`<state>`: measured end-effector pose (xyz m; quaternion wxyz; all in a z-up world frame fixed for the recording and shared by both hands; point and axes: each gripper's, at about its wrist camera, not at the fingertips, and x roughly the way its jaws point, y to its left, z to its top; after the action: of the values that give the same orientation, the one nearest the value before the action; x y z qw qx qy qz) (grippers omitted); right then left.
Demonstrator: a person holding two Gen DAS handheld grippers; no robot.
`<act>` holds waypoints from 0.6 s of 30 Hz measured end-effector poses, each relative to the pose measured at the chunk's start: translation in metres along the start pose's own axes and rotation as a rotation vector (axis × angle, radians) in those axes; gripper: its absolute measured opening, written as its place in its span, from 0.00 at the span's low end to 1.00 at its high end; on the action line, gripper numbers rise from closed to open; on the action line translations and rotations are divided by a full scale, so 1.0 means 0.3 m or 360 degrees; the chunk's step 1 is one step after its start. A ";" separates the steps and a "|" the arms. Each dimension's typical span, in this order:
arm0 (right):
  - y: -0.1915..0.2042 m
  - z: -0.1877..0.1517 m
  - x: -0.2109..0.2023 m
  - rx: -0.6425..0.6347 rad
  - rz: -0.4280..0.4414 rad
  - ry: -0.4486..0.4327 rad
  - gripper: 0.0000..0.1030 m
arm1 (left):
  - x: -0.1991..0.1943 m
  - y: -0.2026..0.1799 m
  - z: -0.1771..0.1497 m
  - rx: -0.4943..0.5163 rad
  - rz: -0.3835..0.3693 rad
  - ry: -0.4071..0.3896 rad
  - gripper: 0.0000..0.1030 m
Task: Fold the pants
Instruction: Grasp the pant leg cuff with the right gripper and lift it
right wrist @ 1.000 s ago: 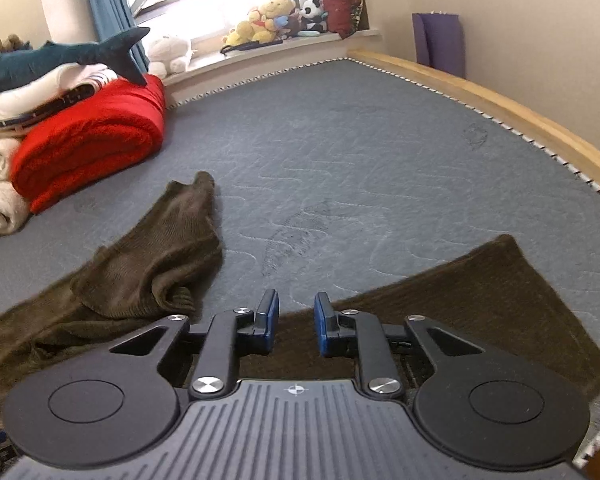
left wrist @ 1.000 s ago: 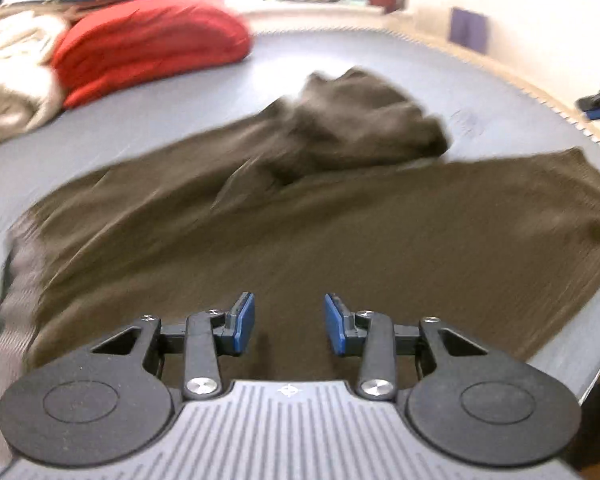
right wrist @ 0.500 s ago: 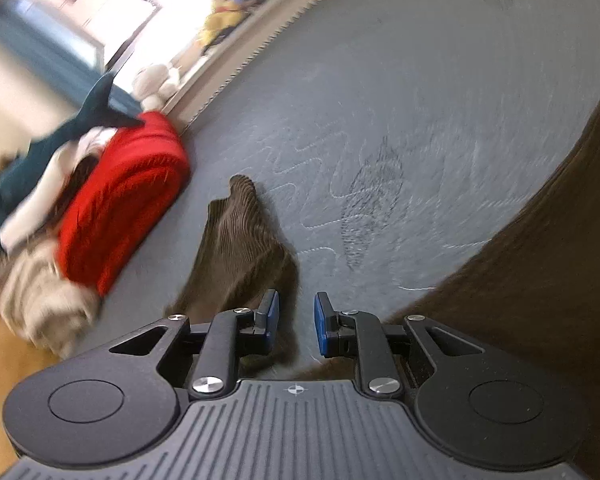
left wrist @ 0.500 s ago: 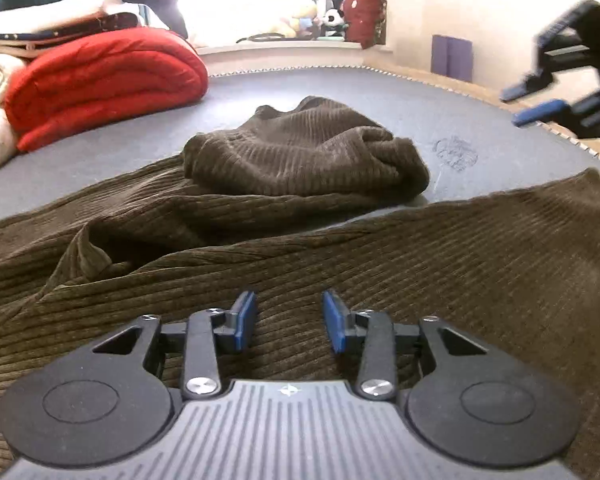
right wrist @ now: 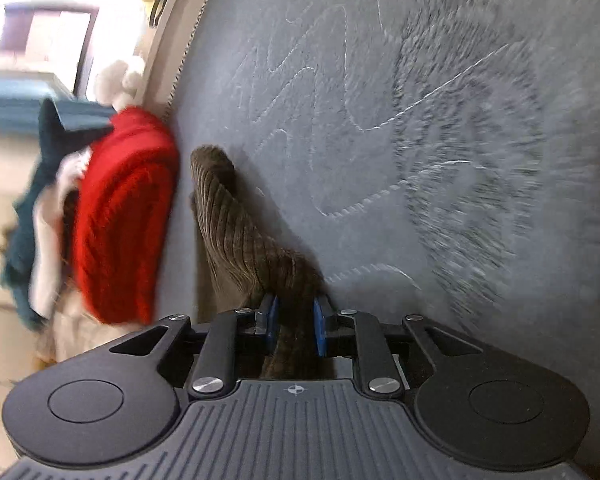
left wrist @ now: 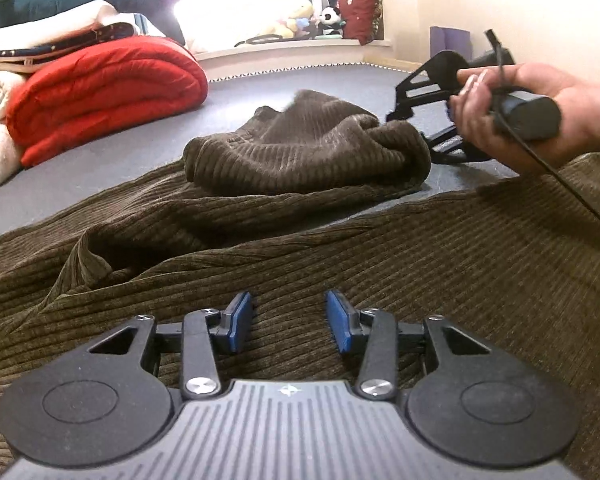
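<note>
A bedroom in a home: a grey quilted mattress (left wrist: pixel 100 168) carries a rolled red blanket (left wrist: pixel 104 88) and folded bedding, a plush shark (left wrist: pixel 80 0) lies on top, and soft toys (left wrist: pixel 300 20) line the sunny windowsill.

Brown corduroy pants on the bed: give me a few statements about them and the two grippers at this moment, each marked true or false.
1. The right gripper has a bunched part of the brown corduroy pants between its pads. True.
2. The left gripper is clamped shut on the waistband. False: its pads stand apart with nothing between them, just above flat corduroy.
3. One pant leg lies crumpled in a heap on the grey mattress. True.
4. The red rolled blanket lies on top of the pants. False: it sits apart from them, beside the white bedding.
5. The right hand shows in the left wrist view. True.
</note>
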<state>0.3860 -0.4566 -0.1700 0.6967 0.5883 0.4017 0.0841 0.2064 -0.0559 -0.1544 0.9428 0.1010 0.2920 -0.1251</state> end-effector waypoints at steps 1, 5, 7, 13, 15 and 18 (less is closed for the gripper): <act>0.000 0.007 0.013 0.0011 0.0025 0.0002 0.19 | -0.001 -0.001 0.000 0.0004 0.0003 0.0000 0.47; 0.000 0.025 0.072 0.0069 0.0145 0.0051 0.19 | -0.007 -0.008 0.000 0.0032 0.0023 0.0002 0.48; -0.003 0.030 0.090 0.0141 0.0211 0.0075 0.22 | -0.009 -0.014 0.001 0.0050 0.0038 0.0003 0.48; 0.084 0.031 0.074 0.0063 0.0425 0.0088 0.13 | -0.010 -0.021 0.001 0.0076 0.0068 0.0006 0.51; 0.129 0.043 0.026 -0.0025 0.0504 0.0057 0.12 | -0.012 -0.026 0.001 0.0084 0.0076 0.0006 0.52; 0.167 0.087 -0.067 -0.0095 0.0628 -0.0041 0.10 | -0.013 -0.031 0.001 0.0092 0.0085 0.0007 0.53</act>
<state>0.4078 -0.4733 -0.1166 0.6889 0.6358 0.2672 0.2232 0.2007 -0.0640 -0.1531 0.9419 0.1363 0.2874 -0.1082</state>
